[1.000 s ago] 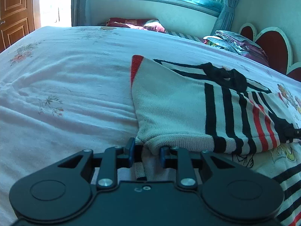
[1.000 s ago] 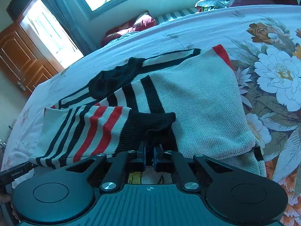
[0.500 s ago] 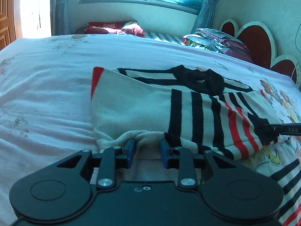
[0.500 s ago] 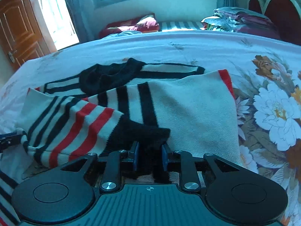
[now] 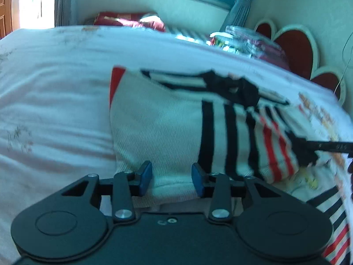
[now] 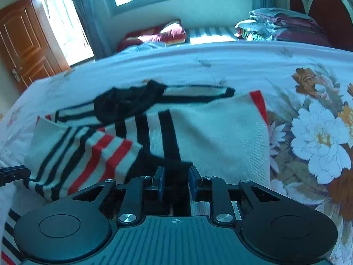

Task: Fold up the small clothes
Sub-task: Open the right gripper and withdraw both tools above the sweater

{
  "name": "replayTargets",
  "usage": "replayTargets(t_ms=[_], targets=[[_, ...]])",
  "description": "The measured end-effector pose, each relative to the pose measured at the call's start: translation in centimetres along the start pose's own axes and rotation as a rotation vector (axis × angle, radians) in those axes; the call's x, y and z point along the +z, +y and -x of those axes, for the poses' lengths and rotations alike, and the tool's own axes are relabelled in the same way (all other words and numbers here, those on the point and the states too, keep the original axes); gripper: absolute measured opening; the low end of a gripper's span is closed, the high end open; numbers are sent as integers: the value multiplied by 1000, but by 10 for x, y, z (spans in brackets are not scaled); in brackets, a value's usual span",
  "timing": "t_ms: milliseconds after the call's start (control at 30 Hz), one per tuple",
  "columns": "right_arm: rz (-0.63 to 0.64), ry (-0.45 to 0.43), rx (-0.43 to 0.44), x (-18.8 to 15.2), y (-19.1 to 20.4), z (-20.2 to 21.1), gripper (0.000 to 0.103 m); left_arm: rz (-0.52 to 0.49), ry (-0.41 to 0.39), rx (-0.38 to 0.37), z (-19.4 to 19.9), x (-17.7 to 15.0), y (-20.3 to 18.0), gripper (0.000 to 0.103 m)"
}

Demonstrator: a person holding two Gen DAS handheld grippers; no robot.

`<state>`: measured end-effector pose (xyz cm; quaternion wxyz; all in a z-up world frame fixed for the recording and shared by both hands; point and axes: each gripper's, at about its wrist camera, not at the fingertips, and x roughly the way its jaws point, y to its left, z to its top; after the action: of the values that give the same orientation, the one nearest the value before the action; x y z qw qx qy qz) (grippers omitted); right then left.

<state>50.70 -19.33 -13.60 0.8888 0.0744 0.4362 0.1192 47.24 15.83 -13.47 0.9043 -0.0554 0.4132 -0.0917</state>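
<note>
A small cream sweater (image 5: 158, 132) with black and red stripes lies folded on the bed sheet (image 5: 55, 110). My left gripper (image 5: 172, 178) straddles its near folded edge. Its jaws are opening, and the cream knit between the blue pads is not pinched. In the right wrist view the same sweater (image 6: 220, 137) has its striped sleeve (image 6: 88, 154) laid across the body. The sleeve's black cuff (image 6: 163, 163) sits between the parted pads of my right gripper (image 6: 175, 181), which do not press on it. Each gripper's finger shows at the edge of the other view.
A stack of folded clothes (image 6: 275, 24) rests by the red headboard (image 6: 326, 11). A red pillow (image 6: 154, 35) lies under the window and a wooden door (image 6: 22, 50) stands at the left. Another striped garment (image 5: 335, 220) lies beside the sweater.
My right gripper was shut on the black cuff and has let it go. The left jaws have spread wider off the cream fold. Both views have swung slightly across the bed.
</note>
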Motion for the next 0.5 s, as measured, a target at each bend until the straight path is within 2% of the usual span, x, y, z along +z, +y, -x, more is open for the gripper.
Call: replayTargets(t_ms=[33, 100, 167, 233, 333, 400, 433, 500], targets=[[26, 27, -24, -6, 3, -6, 24, -21, -10, 9, 1, -3, -2, 39], [52, 1, -44, -11, 7, -3, 24, -30, -8, 28, 5, 3, -6, 39], [47, -42, -54, -8, 6, 6, 24, -9, -52, 16, 12, 12, -4, 44], [46, -85, -61, 0, 1, 10, 24, -30, -97, 21, 9, 30, -3, 51], [57, -85, -80, 22, -7, -3, 24, -77, -101, 17, -18, 68, -2, 59], [80, -81, -80, 35, -11, -17, 24, -96, -70, 11, -47, 88, 3, 59], [85, -71, -83, 39, -14, -24, 24, -106, -50, 36, -61, 94, 8, 58], [87, -19, -163, 42, -24, -42, 23, -109, 15, 100, -87, 99, 23, 62]])
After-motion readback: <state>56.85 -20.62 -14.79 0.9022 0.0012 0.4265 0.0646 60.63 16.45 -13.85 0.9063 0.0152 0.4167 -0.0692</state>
